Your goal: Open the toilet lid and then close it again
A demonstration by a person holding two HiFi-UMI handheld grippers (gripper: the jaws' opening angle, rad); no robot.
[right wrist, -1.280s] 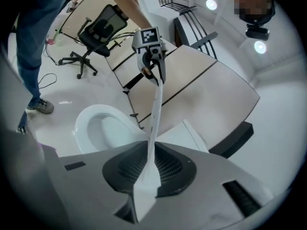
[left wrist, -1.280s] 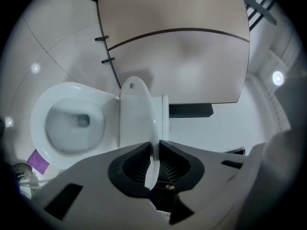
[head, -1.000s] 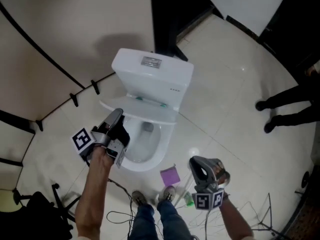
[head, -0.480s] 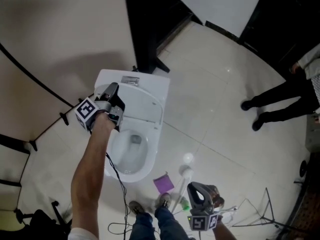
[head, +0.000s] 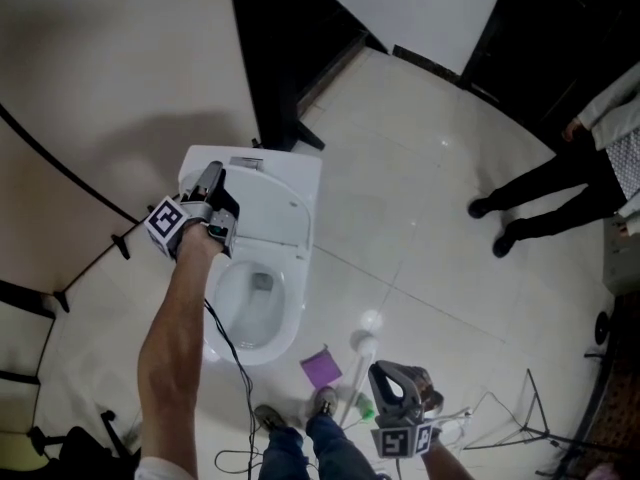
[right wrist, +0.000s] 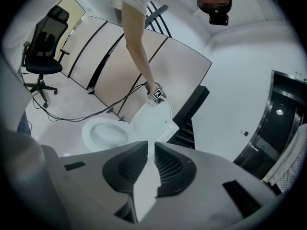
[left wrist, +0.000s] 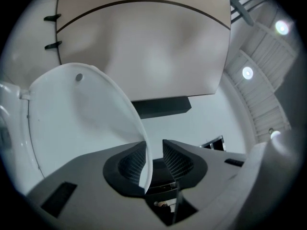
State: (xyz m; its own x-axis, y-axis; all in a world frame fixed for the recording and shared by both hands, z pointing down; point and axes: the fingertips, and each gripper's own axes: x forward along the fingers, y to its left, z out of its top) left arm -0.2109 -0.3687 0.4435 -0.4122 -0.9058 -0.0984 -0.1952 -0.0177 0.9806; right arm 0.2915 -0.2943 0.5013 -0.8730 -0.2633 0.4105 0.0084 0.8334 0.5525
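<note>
The white toilet lid (head: 275, 208) stands raised upright against the tank (head: 270, 160), leaving the bowl (head: 245, 303) uncovered on a pale tiled floor (head: 420, 218). The left tongs (head: 212, 174), at the lid's top rim, have just been opening. In the left gripper view the lid's thin edge runs between the two pads (left wrist: 176, 159), lying beside one with a gap to the other, so the hold is loosened. The right tongs (head: 386, 372) hang low near the person's feet, well apart from the toilet, jaws a narrow slit apart with nothing between them. A purple square (head: 320, 366) lies near the bowl's front. A bystander's legs (head: 530, 193) stand at far right.
</note>
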